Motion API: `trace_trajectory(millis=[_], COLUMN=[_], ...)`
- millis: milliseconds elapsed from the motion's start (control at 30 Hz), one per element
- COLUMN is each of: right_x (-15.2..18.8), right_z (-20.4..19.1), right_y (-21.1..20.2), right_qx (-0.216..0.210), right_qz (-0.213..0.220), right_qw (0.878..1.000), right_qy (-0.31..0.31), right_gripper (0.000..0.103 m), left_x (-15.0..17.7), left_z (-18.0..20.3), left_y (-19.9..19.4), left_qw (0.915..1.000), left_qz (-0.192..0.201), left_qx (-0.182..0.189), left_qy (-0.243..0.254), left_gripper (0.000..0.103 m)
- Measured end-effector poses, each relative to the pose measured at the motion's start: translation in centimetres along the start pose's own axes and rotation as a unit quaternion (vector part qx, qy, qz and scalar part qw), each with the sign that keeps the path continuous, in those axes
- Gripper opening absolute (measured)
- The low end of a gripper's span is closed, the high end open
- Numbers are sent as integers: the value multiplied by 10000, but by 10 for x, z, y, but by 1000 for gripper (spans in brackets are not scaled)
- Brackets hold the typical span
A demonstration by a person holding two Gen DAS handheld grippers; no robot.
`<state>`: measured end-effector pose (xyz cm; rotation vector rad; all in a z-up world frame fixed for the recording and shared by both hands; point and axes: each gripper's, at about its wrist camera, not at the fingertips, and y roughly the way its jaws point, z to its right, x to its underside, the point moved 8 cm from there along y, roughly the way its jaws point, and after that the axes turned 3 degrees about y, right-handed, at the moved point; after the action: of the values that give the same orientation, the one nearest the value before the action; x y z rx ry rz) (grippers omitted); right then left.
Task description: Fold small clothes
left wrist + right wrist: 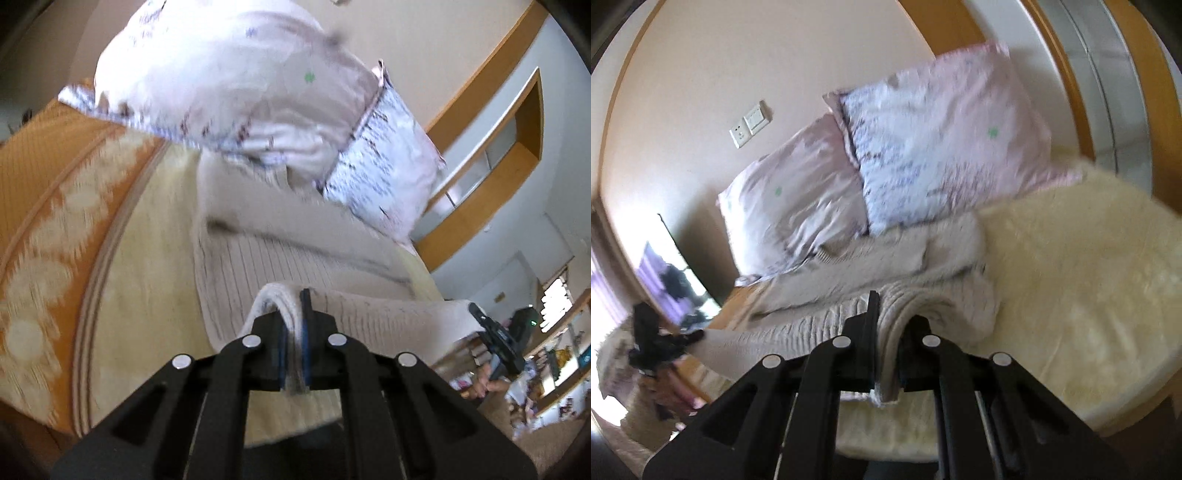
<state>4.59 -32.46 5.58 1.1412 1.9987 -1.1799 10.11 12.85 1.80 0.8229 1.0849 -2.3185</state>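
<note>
A beige ribbed knit garment (pixel 295 258) lies on the bed in front of the pillows; it also shows in the right wrist view (pixel 871 266). My left gripper (pixel 293 314) is shut on a bunched edge of the garment and lifts it. My right gripper (pixel 886 325) is shut on another edge of the same garment, with cloth draped over one finger. The right gripper also shows at the right edge of the left wrist view (pixel 495 339), and the left gripper at the left edge of the right wrist view (pixel 653 336). The garment stretches between the two.
Two pink and white patterned pillows (pixel 923 155) lean against the wall behind the garment. A cream fleece blanket (pixel 1071 266) covers the bed. An orange patterned cover (pixel 55 221) lies at the left. A wooden frame (pixel 480 92) and cluttered shelves (pixel 554 350) are at the right.
</note>
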Motion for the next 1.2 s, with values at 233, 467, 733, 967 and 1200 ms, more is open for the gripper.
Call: trace_trajectory(millis=[233, 467, 733, 967, 1200], right_x=[-36, -79, -96, -73, -54], right_z=[-15, -19, 1, 50, 94], right_y=[22, 58, 119, 191, 243], right_qx=[349, 402, 645, 983, 1309], right_qz=[431, 636, 379, -565, -1448], right_qw=[9967, 9953, 9965, 9927, 9678], right_qy=[-599, -610, -371, 402, 1587], right_gripper=[8, 8, 8, 8, 36], left_x=[-66, -128, -168, -155, -142], left_z=[4, -1, -21, -66, -87], left_y=[21, 56, 110, 174, 205], left_qw=[9979, 9961, 9961, 9936, 9871], left_qz=[339, 524, 396, -230, -528], left_qx=[-433, -618, -776, -1001, -696], left_qy=[344, 355, 130, -479, -1342], left_gripper=[6, 6, 6, 6, 7])
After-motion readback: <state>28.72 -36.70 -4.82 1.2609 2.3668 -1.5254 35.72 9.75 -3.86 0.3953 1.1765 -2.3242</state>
